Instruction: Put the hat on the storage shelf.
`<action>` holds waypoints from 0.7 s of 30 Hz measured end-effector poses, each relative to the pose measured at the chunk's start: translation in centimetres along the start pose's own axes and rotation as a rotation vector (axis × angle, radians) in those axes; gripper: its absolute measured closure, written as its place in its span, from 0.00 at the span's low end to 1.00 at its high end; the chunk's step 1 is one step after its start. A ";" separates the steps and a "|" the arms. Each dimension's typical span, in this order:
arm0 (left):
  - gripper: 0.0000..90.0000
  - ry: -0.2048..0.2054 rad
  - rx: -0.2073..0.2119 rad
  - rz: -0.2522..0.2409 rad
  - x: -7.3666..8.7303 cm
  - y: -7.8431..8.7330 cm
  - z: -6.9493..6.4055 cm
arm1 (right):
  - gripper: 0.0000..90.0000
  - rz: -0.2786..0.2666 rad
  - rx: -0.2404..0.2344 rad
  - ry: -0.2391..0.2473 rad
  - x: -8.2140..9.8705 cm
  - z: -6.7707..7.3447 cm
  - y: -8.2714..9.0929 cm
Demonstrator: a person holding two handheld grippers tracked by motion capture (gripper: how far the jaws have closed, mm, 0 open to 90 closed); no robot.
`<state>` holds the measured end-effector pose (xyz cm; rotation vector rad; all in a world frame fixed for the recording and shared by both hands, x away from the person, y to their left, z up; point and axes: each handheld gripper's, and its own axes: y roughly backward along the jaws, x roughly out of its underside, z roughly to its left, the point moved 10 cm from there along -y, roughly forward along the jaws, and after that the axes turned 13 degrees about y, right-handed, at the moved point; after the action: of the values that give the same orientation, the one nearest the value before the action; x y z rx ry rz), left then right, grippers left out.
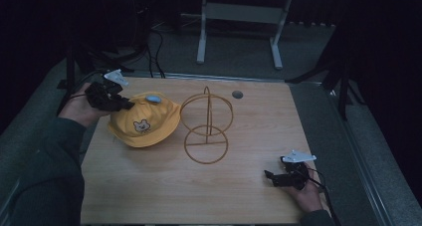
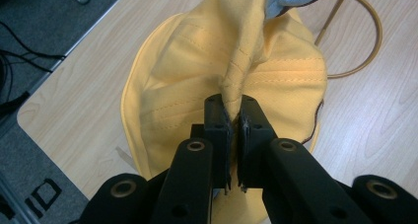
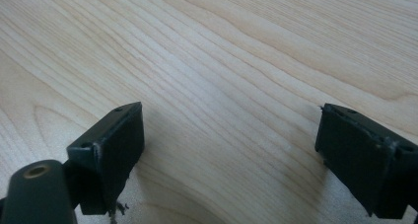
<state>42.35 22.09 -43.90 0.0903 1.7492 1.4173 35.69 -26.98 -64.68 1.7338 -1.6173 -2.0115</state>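
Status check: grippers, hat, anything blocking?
Left gripper shut, pinching a fold of the yellow hat. Right gripper open, resting on table. Wire stand beside hat.

High view overlooks the table [image 1: 149, 186]; both gripper views sit close above it.

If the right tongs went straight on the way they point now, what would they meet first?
Probably the bare wooden tabletop: the right tongs stand open over plain wood, nothing between them. In the high view they aim left, roughly toward the wire stand, though depth is unclear.
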 end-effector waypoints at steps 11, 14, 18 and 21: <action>0.94 -0.016 0.005 -0.016 -0.5 0.8 -0.3 | 0.12 0.000 0.000 -0.001 0.0 0.0 0.0; 0.95 -0.018 0.011 -0.023 -0.5 0.9 -0.4 | 0.12 0.000 0.000 0.000 0.0 0.0 0.0; 0.94 -0.019 0.014 -0.030 -0.7 1.0 -0.6 | 0.12 0.000 -0.001 -0.001 0.0 0.0 0.0; 0.94 -0.028 0.015 -0.034 -0.8 1.3 -0.7 | 0.12 0.000 0.000 -0.002 0.0 0.0 0.0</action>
<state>41.82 21.55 -42.35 0.0877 1.7311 1.3727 35.68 -26.96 -64.68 1.7324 -1.6173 -2.0141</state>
